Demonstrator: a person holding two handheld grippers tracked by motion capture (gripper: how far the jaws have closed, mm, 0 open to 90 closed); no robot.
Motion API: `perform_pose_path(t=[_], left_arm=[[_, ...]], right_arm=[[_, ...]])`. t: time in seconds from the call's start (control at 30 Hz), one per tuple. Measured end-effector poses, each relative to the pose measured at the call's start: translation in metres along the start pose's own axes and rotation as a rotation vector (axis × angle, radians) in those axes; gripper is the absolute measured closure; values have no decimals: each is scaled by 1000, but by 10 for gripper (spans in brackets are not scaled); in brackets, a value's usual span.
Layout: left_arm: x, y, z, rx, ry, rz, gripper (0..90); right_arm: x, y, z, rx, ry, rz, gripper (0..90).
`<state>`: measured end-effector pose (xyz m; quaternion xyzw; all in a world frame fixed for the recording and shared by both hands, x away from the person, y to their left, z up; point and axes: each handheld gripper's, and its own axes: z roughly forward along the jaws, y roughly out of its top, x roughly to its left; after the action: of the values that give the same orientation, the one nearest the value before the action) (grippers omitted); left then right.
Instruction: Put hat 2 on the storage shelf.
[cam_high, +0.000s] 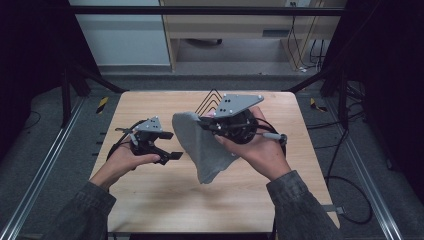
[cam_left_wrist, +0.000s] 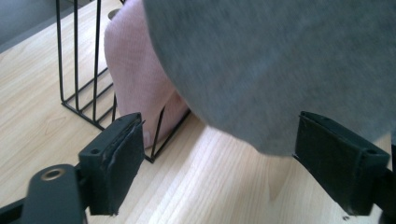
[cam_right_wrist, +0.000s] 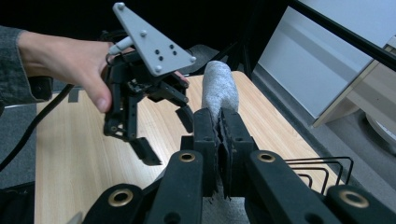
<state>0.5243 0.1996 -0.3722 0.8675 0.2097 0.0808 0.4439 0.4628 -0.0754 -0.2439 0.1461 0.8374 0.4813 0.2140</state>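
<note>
The near half of the wooden table (cam_high: 165, 200) lies bare, giving open passage. Toward the far edge a black wire rack (cam_high: 210, 101) holding a pink cloth (cam_left_wrist: 133, 70) blocks the way. The hanging grey cloth (cam_high: 202, 147) screens the middle, just beside the left gripper (cam_high: 167, 145).

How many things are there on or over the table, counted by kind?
Cloths: 2, a grey cloth and a pink cloth
Wire racks: 1, a black wire rack
Grippers: 2, the left gripper and the right gripper
Total: 5
</note>
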Motion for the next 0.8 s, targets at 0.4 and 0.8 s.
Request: perform_pose_path(t=[0.4, 0.8], left_arm=[[4, -1, 20, -37, -42, -34, 535], [-11, 5, 15, -9, -20, 26, 868]], right_arm=[[0, -7, 6, 6, 5, 16, 865], [-12, -44, -3, 32, -67, 92, 865]])
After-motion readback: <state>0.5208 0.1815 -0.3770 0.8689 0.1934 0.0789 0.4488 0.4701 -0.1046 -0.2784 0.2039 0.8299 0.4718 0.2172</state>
